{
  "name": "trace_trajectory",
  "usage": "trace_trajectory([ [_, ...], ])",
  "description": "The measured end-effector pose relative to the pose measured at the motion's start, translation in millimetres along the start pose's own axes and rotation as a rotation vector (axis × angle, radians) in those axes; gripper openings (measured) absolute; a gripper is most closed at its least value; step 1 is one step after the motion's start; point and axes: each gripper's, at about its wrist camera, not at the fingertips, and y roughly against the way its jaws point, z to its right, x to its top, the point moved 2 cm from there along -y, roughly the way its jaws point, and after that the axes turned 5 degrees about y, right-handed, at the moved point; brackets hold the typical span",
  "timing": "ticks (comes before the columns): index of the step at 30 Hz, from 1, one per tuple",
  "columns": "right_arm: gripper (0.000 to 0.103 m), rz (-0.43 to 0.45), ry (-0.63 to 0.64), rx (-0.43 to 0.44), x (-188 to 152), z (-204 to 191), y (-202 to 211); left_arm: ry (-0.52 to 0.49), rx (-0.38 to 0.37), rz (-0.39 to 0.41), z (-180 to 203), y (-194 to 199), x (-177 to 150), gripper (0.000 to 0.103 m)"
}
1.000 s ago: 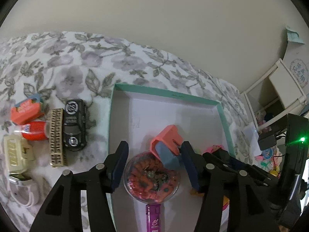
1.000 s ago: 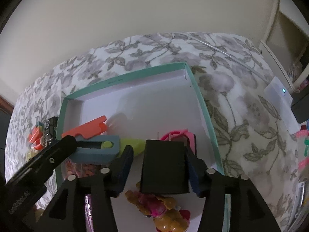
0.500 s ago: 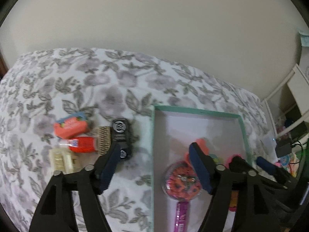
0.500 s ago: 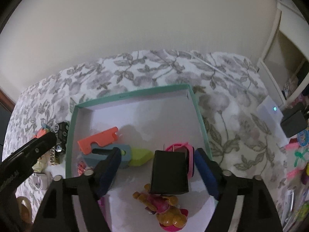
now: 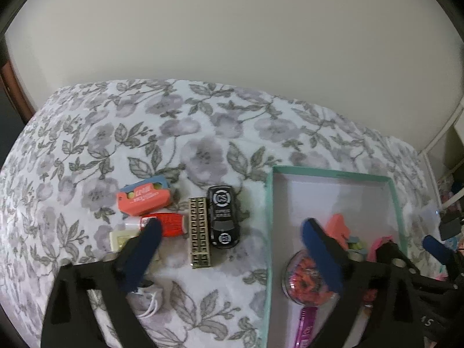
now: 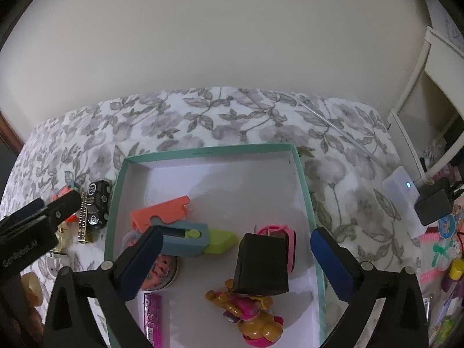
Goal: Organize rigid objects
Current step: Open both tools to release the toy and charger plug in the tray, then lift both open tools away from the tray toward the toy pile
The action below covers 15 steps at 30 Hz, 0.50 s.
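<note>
- Left wrist view: left gripper (image 5: 229, 249) spread wide, holding nothing, above floral bedsheet (image 5: 203, 133). Black toy car (image 5: 224, 216) lies just left of teal-rimmed box (image 5: 269, 203), touching gold patterned bar (image 5: 199, 233).
- Right wrist view: right gripper (image 6: 233, 256) spread wide, nothing betw. fingers, over box (image 6: 304, 191). Black charger block (image 6: 262, 264) sits inside, leaning on pink item (image 6: 285, 242).

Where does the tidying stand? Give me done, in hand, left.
Done: the black charger, the orange and blue cutters, the figurine and the bead jar lie in the teal box.
In hand: nothing; the left gripper and the right gripper are both open.
Left: the toy car, the gold bar, the red bottle and the orange case sit on the bedspread.
</note>
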Motion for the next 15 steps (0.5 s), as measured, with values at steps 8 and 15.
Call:
trace_trajectory([
  [8, 0.103, 0.0, 0.013, -0.017, 0.9, -2.3, 2.6, 0.003, 0.017, 0.019, -6.4, 2.5, 3.8, 0.101],
  [15, 0.103, 0.021, 0.048, 0.015, 6.8, -16.4, 15.2, 0.029, -0.01, 0.009, -21.4, 6.9, 11.1, 0.101],
])
